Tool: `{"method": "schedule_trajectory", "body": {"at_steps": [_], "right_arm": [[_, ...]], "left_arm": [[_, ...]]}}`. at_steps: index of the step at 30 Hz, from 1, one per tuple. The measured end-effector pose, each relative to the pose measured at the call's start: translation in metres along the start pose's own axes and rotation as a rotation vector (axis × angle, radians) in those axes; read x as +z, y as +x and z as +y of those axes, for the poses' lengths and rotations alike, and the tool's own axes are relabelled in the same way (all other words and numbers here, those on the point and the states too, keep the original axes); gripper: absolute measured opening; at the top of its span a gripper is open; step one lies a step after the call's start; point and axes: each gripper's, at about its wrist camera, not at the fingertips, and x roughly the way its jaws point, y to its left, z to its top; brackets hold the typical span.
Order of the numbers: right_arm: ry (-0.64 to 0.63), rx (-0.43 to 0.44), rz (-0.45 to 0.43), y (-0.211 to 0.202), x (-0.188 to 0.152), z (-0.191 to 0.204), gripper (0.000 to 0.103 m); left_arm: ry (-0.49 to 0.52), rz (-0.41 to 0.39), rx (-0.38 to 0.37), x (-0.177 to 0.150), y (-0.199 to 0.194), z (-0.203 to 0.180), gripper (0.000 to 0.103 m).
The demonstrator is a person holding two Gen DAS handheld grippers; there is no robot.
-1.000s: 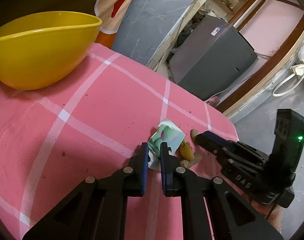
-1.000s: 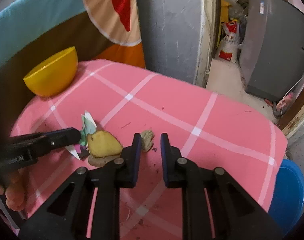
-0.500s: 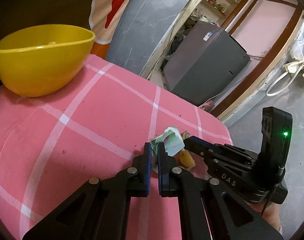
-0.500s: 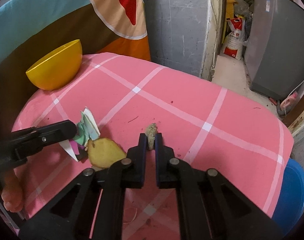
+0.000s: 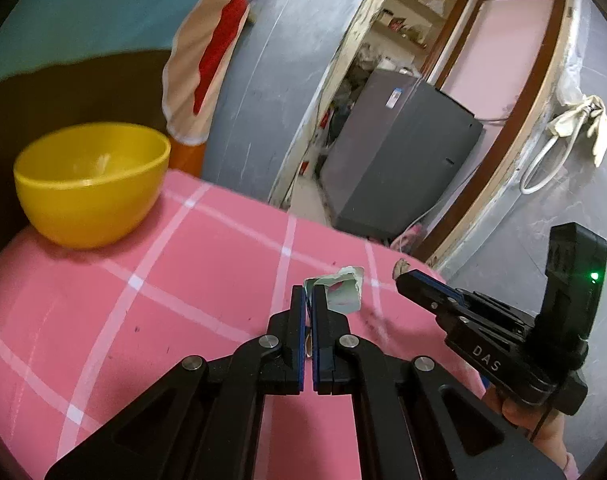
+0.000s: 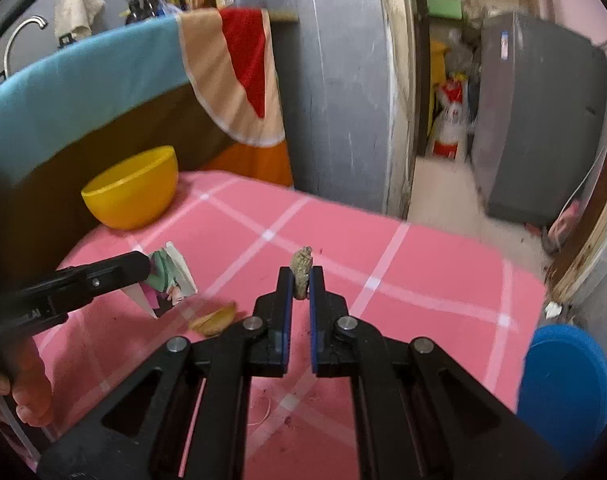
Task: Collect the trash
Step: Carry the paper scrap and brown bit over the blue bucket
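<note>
- left gripper (image 5: 308, 294): fingers clenched on a torn wrapper (image 5: 340, 293), printed green/white. the sheet is pinched by one edge and the rest sticks out ahead and to the right of the tips. it looks clear of the worktop (image 5: 183, 280).
- right gripper (image 6: 301, 280): fingers clamped on a small brown scrap (image 6: 302, 269), lumpy, maybe peel or a dried bit, can't tell. its long axis runs upright between the pads and the top pokes out past the tips.
- both pieces look lifted off the pink checked cloth, so both grabs look done, my read.
- in the right view the left gripper comes in from the left edge with the wrapper hanging at its tip, well apart from the scrap.
- a yellow peel (image 6: 215, 320) lies on the cloth between the two grippers, below the wrapper; blurred.
- key relation: the yellow bowl (image 5: 91, 184) sits at the far left corner of the worktop, ahead-left of both grippers. the left hand is nearer to it.
- a blue bin (image 6: 563, 392) sits off the right edge, lower than the worktop, nearer the right hand.
- can't tell which one takes the trash. if it's the bowl, the left goes first and the right crosses over the peel.
</note>
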Motion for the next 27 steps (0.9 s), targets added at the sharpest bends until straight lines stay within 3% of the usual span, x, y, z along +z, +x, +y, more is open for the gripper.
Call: {"method": "schedule_trajectory", "body": {"at_steps": [16, 22, 27], "right_arm": [[-0.022, -0.127, -0.42, -0.108, 0.0, -0.009, 0.007], [-0.002, -0.205, -0.52, -0.149, -0.012, -0.022, 0.007], [0.025, -0.259, -0.554, -0.181, -0.025, -0.04, 0.007]], "left_arm": [[0.199, -0.254, -0.053, 0.013, -0.035, -0.084, 0.001], [0.274, -0.306, -0.111, 0.01, -0.036, -0.125, 0.001], [0.311, -0.32, -0.172, 0.003, -0.034, -0.162, 0.001]]}}
